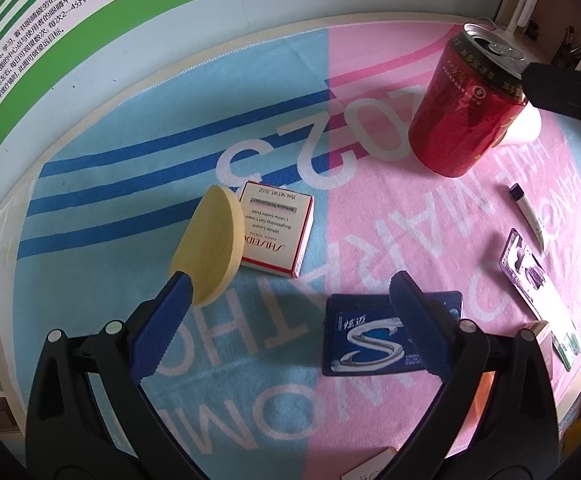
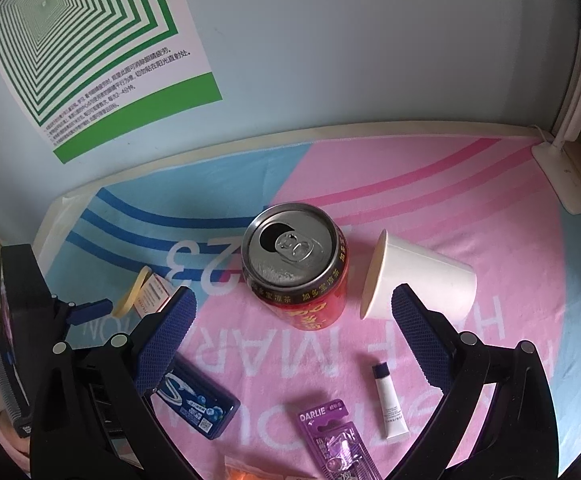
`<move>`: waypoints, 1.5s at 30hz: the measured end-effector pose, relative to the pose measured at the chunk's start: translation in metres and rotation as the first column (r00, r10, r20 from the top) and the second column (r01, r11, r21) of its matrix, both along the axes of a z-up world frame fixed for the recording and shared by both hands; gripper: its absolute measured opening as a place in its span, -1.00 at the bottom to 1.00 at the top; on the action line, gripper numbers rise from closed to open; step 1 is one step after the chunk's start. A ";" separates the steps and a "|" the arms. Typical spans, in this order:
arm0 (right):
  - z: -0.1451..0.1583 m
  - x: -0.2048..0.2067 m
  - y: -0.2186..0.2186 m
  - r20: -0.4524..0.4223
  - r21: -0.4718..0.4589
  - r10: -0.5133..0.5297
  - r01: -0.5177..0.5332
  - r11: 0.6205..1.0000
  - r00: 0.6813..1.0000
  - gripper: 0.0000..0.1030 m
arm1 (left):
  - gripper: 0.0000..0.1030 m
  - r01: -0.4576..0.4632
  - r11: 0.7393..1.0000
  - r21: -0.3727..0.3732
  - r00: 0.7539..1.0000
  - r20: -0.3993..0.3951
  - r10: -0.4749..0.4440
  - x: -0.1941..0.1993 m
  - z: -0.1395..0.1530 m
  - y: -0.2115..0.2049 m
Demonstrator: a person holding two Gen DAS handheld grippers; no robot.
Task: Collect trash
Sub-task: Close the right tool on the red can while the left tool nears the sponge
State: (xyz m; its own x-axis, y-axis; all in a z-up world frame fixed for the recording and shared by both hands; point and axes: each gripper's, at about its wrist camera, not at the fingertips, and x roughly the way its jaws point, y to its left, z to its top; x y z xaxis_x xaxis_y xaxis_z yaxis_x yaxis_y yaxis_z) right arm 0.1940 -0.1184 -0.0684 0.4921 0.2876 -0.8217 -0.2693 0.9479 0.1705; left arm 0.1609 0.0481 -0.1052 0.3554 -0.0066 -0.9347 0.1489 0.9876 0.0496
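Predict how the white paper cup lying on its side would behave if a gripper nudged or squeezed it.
The paper cup lies on its side, so a nudge would probably roll it in a curve, since it tapers. It looks thin-walled and empty, so likely light and easily crushed. It may bump the nearby red can.

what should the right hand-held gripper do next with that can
Probably ease the right hand-held gripper forward and down, then close on the opened red drink can. Its jaws are open and empty, the can stands upright between them just ahead, and the tipped white paper cup lies close on the right, so stay centred.
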 end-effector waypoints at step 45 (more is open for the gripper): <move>-0.021 0.029 0.016 0.002 -0.020 0.035 -0.035 0.999 0.999 0.30 | -0.62 -0.120 0.962 -0.243 0.993 -0.022 0.118 0.026 0.002 0.056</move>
